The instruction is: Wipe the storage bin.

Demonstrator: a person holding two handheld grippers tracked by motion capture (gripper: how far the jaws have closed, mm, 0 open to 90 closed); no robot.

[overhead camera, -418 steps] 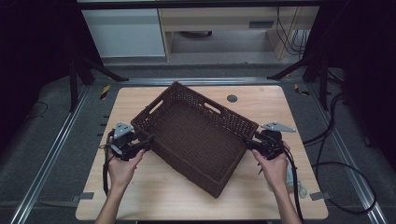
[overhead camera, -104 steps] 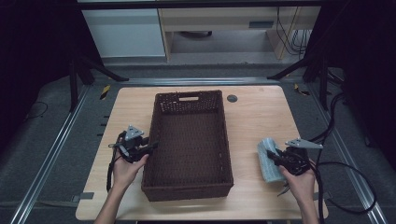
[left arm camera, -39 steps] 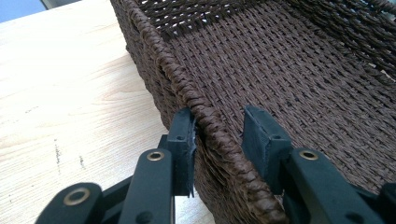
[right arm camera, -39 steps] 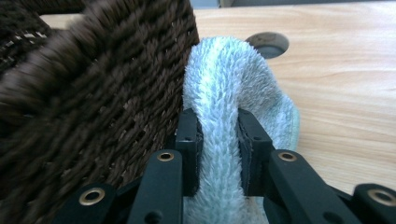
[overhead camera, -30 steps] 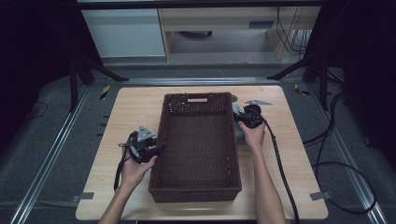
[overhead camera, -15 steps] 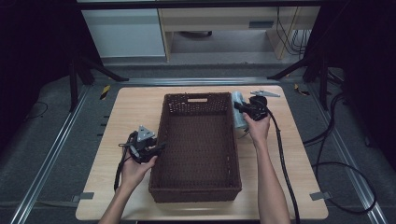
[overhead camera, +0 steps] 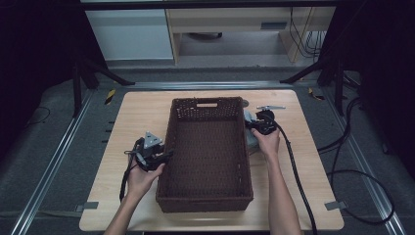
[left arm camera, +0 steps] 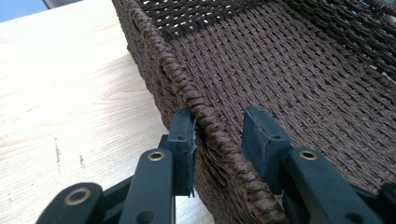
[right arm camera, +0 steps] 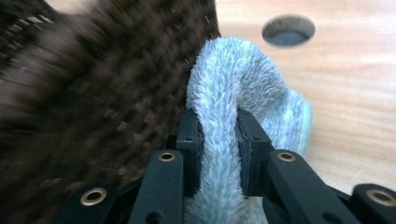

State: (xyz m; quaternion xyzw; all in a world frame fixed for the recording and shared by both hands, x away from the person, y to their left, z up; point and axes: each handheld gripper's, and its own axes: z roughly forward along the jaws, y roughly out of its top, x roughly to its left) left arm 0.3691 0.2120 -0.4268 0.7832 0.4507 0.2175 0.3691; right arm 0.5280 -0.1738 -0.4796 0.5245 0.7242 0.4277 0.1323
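Observation:
A dark brown woven basket (overhead camera: 208, 152) stands lengthwise in the middle of the wooden table (overhead camera: 132, 122), with nothing inside it. My left gripper (overhead camera: 164, 156) is at the middle of its left long side. In the left gripper view the jaws straddle the braided rim (left arm camera: 187, 88), one pad outside and one inside, and my left gripper (left arm camera: 217, 140) is shut on it. My right gripper (overhead camera: 255, 125) is just outside the basket's right wall near the far corner. It is shut on a fluffy pale blue cloth (right arm camera: 233, 88), whose fold hangs beside the wall (overhead camera: 251, 142).
A round cable hole (right arm camera: 287, 30) lies in the tabletop just beyond the cloth, near the basket's far right corner (overhead camera: 244, 103). Cables trail from both grippers off the near edge. Bare wood lies left and right of the basket.
My right gripper with the cloth went a little farther away along the basket's right side, then came back toward the person. The left gripper and the basket have stayed put.

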